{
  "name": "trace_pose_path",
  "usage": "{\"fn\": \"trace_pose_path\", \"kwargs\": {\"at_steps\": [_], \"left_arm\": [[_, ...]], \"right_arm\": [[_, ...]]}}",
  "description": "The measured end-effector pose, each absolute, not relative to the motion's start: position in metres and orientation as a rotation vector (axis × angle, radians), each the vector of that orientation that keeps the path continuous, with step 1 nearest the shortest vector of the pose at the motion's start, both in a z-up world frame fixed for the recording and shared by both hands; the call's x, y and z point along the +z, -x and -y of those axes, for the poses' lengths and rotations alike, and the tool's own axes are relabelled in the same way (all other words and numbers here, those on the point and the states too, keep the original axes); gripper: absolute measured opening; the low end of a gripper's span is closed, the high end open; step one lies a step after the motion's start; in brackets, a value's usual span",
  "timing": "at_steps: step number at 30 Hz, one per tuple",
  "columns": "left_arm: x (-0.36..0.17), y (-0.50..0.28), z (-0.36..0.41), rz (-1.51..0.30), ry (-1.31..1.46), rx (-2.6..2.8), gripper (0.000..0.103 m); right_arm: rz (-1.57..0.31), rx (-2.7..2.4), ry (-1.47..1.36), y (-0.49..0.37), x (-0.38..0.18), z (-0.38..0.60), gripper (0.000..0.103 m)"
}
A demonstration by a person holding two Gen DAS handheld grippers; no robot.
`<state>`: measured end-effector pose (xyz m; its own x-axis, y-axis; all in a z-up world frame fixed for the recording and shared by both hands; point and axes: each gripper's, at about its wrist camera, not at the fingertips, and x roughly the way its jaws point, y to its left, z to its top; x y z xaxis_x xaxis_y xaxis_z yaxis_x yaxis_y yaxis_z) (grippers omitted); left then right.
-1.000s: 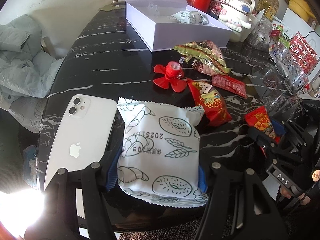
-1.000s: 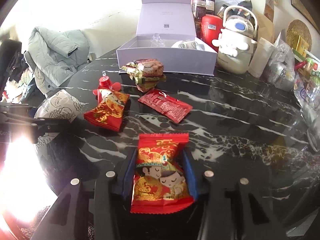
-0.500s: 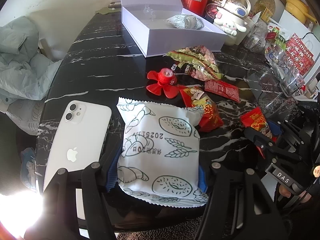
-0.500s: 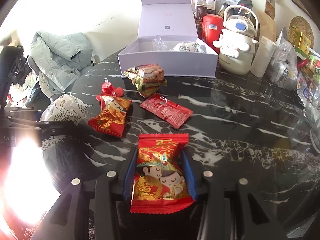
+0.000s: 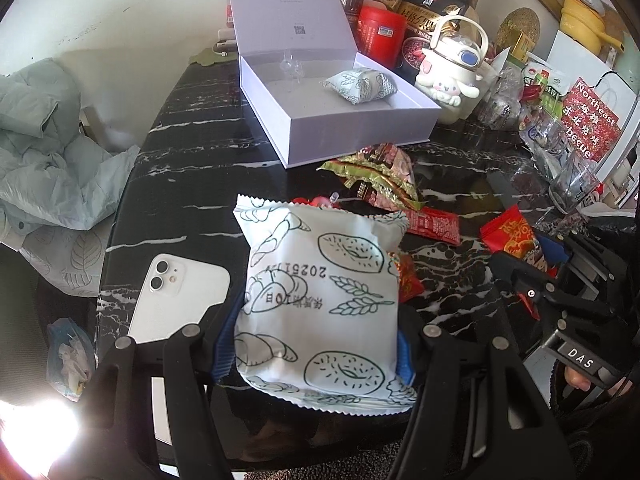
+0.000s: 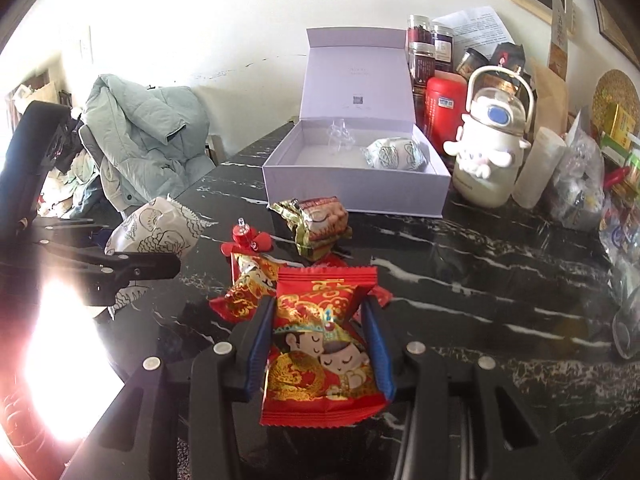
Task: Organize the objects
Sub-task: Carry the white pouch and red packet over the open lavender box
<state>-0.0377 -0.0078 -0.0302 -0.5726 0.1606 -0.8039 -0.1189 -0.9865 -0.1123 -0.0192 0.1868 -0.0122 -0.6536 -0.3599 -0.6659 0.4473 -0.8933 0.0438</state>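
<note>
A lived-in home: cluttered marble table (image 5: 192, 168), jacket-draped chair (image 6: 140, 148).

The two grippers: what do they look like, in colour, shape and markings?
Both are alike. The left gripper and the right gripper have black, angular plastic frames with round silver bolt heads, and each finger carries a blue ribbed pad. In the left wrist view, the side of the right gripper bears a small label reading "DAS". No cables or sleeves show.
</note>
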Motion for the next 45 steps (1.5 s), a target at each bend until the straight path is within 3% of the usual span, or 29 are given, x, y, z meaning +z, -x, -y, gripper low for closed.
{"fn": "trace_pose_path", "kwargs": {"at_steps": [28,45], "left_arm": [[0.032,0.074,-0.012,-0.054,1.165,2.707,0.060],[0.041,0.123,-0.010,-0.073,1.145,2.702,0.060]], "right_arm": [[-0.205,-2.496,-0.832,0.052,0.052,-0.187,0.044],[-0.177,-2.502,-0.875,0.103,0.055,-0.186,0.044]]}}
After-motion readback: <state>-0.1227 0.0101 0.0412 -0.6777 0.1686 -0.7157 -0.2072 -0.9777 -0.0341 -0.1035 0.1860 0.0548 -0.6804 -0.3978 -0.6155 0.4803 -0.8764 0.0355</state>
